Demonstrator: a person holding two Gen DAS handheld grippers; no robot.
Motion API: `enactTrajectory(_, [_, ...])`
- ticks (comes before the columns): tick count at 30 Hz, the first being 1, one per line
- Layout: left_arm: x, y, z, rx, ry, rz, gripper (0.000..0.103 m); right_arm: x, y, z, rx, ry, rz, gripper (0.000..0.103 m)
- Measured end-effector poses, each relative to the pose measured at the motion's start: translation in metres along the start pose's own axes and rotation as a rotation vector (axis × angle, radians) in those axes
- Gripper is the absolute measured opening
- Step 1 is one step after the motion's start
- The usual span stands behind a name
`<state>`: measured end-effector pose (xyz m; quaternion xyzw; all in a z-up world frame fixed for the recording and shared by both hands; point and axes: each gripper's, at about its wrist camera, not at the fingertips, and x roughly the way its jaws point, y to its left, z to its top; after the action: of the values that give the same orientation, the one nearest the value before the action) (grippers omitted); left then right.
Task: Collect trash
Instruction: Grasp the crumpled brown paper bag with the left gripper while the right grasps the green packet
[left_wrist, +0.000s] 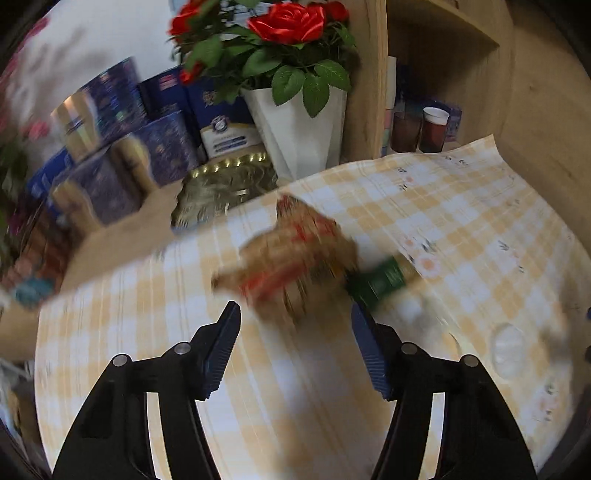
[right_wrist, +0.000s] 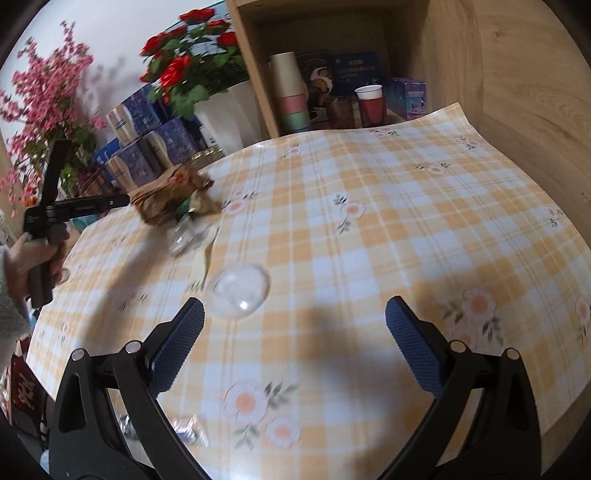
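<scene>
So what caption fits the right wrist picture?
Open right gripper hovers over a checked tablecloth, a clear plastic dome lid just ahead.

Yellow-and-white checked tablecloth with daisy prints (right_wrist: 369, 206) spread over the tabletop. At the far edge, red artificial roses (left_wrist: 288, 22) in a white angular vase (left_wrist: 299, 140), beside stacked dark blue printed gift boxes (left_wrist: 110, 147) and a gold embossed tray (left_wrist: 225, 188). Further left, a spray of pink artificial blossoms (right_wrist: 44, 88). Behind, a light wooden shelf unit (right_wrist: 517, 92) holding a stack of pastel paper cups (right_wrist: 291, 92), a red plastic cup with white rim (right_wrist: 369, 101) and small blue cartons (right_wrist: 406, 96).
</scene>
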<state>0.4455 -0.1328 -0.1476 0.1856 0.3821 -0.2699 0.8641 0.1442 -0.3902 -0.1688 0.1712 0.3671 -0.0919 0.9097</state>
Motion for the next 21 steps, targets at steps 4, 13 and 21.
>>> enactTrajectory(4, [0.026,0.002,0.019,0.08,0.029,-0.084,0.061,0.007,-0.015,0.01,0.022,0.002,-0.016,0.097])
enactTrajectory(13, [0.077,-0.018,0.006,0.343,0.182,-0.047,0.064,0.023,-0.03,0.02,0.018,0.034,-0.039,0.097])
enactTrajectory(21, [0.063,0.006,-0.018,0.225,0.13,-0.02,0.031,0.053,-0.001,0.037,-0.065,0.121,0.024,0.097])
